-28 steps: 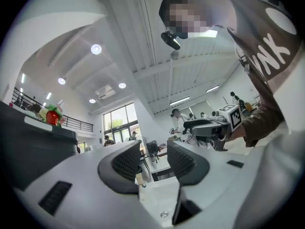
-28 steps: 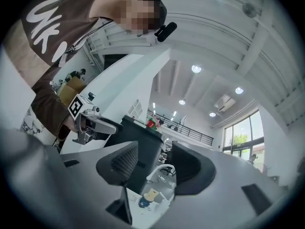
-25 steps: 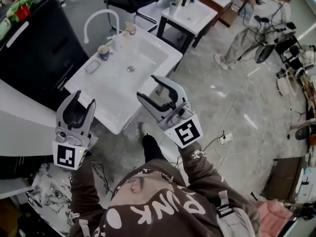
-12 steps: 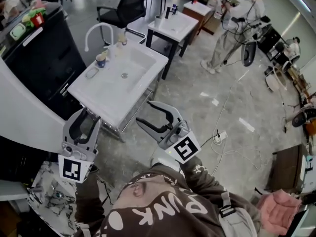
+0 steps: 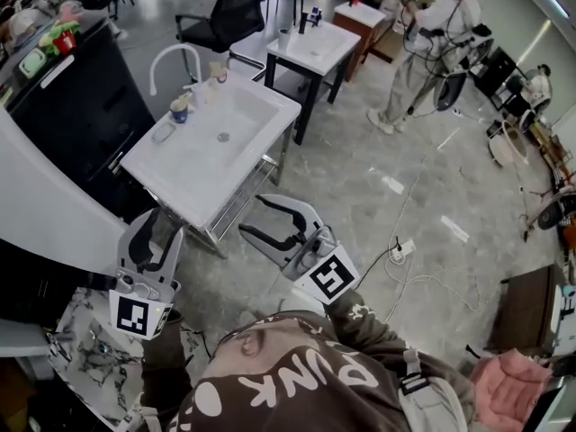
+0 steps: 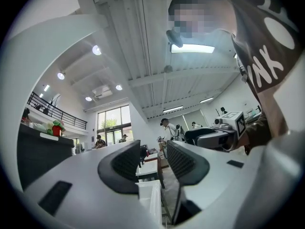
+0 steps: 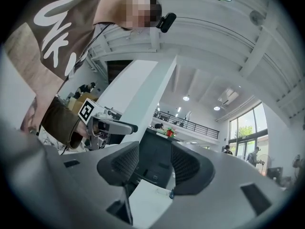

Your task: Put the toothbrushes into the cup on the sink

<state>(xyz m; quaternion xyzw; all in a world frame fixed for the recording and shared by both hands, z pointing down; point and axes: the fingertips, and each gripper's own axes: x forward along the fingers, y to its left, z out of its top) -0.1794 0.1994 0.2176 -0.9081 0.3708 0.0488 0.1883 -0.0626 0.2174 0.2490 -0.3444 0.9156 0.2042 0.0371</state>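
A white sink [image 5: 202,165] with a curved tap [image 5: 171,57] stands ahead of me. On its far rim a blue cup [image 5: 179,109] stands next to a small dish [image 5: 163,132], and a second cup [image 5: 217,70] is near the tap. The toothbrushes are too small to make out. My left gripper [image 5: 153,227] hangs open and empty off the sink's near left corner. My right gripper [image 5: 253,217] is in front of the sink's near edge; its jaws are closing with nothing between them. The sink's edge [image 6: 148,194] shows past the left gripper [image 6: 153,162], and its corner [image 7: 147,202] past the right gripper [image 7: 155,163].
A black counter [image 5: 81,97] flanks the sink on the left, with a white wall [image 5: 45,214] nearer me. Behind are a second sink table [image 5: 319,43] and a black chair [image 5: 238,7]. A person [image 5: 432,43] stands far right. Cables [image 5: 409,259] lie on the floor.
Both grippers and my view have pulled back from the sink, which now lies farther off. The right jaws stand slightly narrower than before.
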